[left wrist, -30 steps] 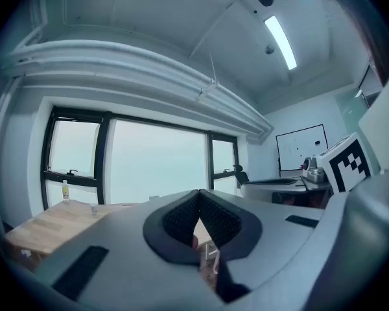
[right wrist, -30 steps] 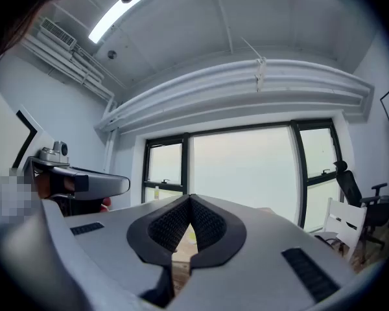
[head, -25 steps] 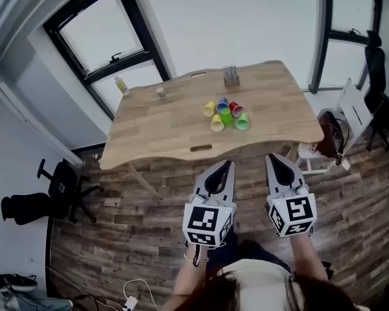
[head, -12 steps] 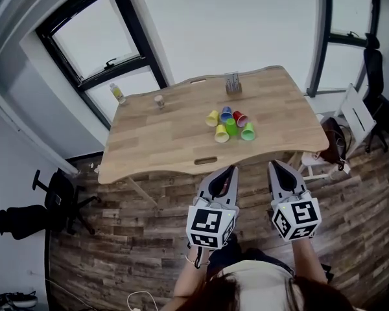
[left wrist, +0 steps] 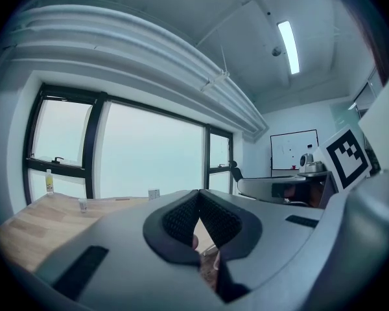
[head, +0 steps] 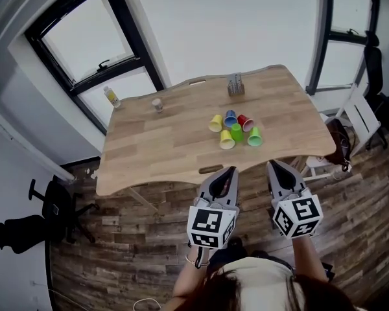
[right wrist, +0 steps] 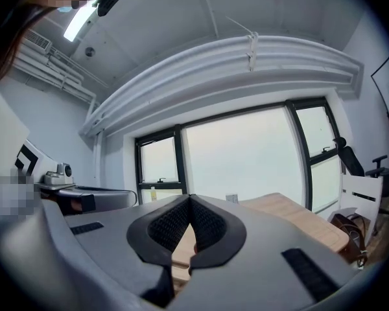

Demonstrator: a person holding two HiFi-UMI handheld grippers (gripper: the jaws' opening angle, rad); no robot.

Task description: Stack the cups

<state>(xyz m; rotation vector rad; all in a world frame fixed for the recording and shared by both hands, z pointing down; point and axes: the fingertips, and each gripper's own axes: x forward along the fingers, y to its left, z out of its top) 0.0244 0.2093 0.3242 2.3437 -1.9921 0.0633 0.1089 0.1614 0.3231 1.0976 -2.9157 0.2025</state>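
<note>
While both pairs of jaws are clenched tip to tip with nothing between them, no part of the stacking looks started. The left gripper [head: 229, 170] and the right gripper [head: 273, 165] hang side by side just off the near edge of the pale wooden table [head: 149, 148], pointing toward its far side and touching nothing.

Well beyond their tips, six small coloured cups crowd together right of the table's middle. At the far side are a yellow cup [head: 215, 123], a blue cup [head: 231, 118] and a red cup [head: 244, 122]. A bright green cup [head: 236, 132] sits just nearer. Nearest are a second yellow cup [head: 227, 139] and a pale green cup [head: 254, 137].

None appears nested in another; whether each stands or lies tipped is too small to tell. By my judgement everything is left: reach over the table, grasp one cup, and seat cup in cup until one stack remains. Farther off stand a grey slotted holder [head: 234, 84] and a small pale jar [head: 157, 104].
</note>
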